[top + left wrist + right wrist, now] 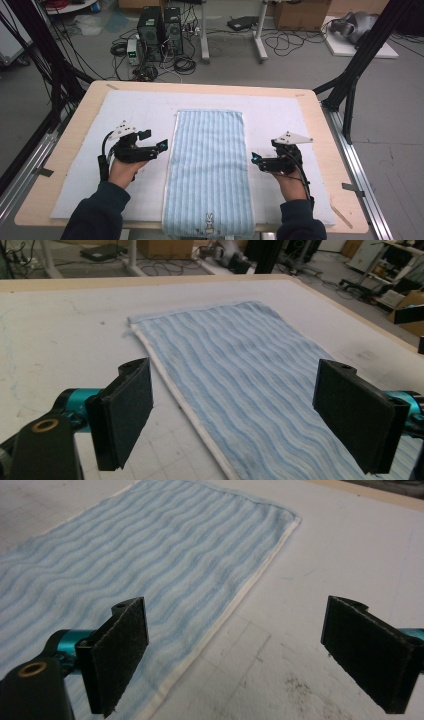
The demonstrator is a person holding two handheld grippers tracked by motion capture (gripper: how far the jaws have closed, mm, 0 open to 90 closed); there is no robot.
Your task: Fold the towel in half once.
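Pale-blue wavy-striped terry towel (207,172) is spread flat on the white-covered wooden bench (75,130). Left tongs (156,140) and right tongs (256,159) are held wide open beside its long edges, nothing gripped.

Towel's (207,170) near end past the frame edge

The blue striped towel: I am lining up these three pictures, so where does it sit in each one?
High view: the blue striped towel lies lengthwise at table centre, between the two grippers.
Left gripper view: it runs from upper centre to lower right, between the open jaws.
Right gripper view: it fills the upper left, behind the left jaw.
Shared landmark: its white hem.
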